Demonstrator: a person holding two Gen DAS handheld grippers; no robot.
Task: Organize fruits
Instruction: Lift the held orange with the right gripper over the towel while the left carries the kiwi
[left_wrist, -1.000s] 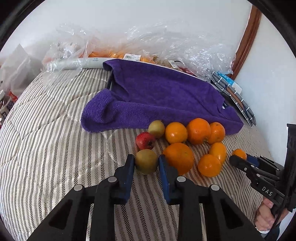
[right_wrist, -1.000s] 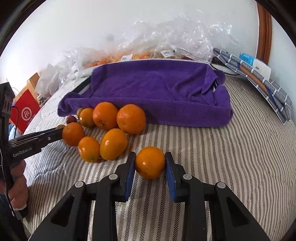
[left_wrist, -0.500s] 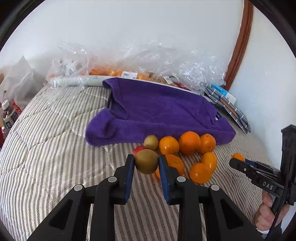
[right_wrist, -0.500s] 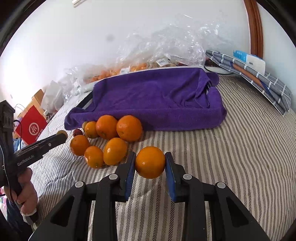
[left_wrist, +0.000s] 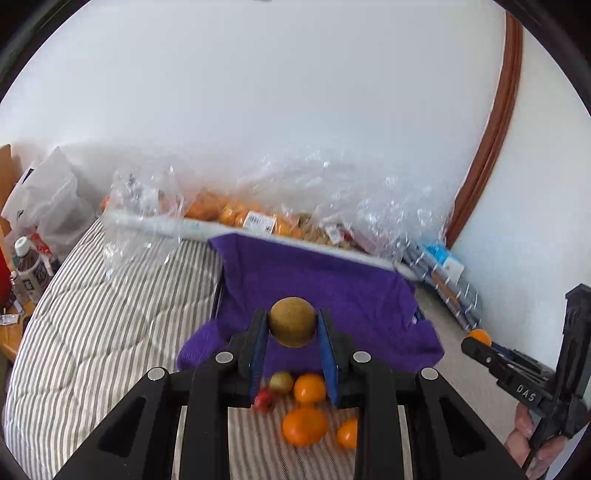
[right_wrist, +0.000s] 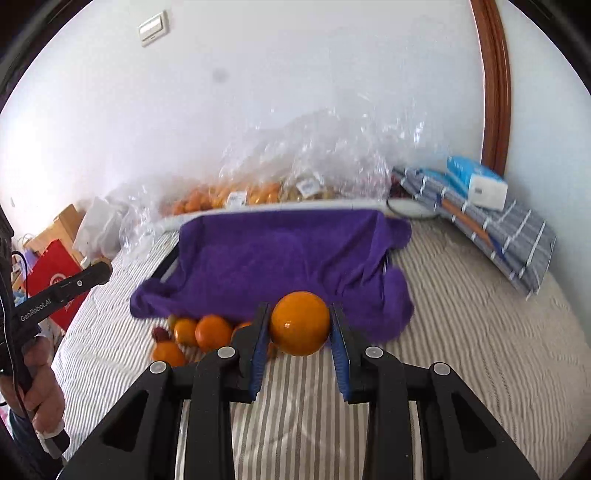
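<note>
My left gripper (left_wrist: 291, 325) is shut on a brown-green round fruit (left_wrist: 291, 322) and holds it in the air above the purple towel (left_wrist: 332, 284). My right gripper (right_wrist: 299, 325) is shut on an orange (right_wrist: 300, 323), also lifted above the bed. Below the left gripper lie several oranges (left_wrist: 305, 425), a small red fruit (left_wrist: 263, 398) and a greenish fruit (left_wrist: 281, 382) on the striped bedcover. The same pile (right_wrist: 212, 332) shows in the right wrist view, in front of the towel (right_wrist: 273, 258). The right gripper with its orange also shows in the left wrist view (left_wrist: 478, 338).
Clear plastic bags of fruit (left_wrist: 236, 214) lie along the wall behind the towel. A folded checked cloth with a tissue pack (right_wrist: 476, 181) sits at the right. Bottles (left_wrist: 26, 269) and a red bag (right_wrist: 51, 273) stand beside the bed at the left.
Both grippers have risen from the bedcover, each carrying its fruit, and now tilt up toward the wall. The fruit pile has stayed on the bed.
</note>
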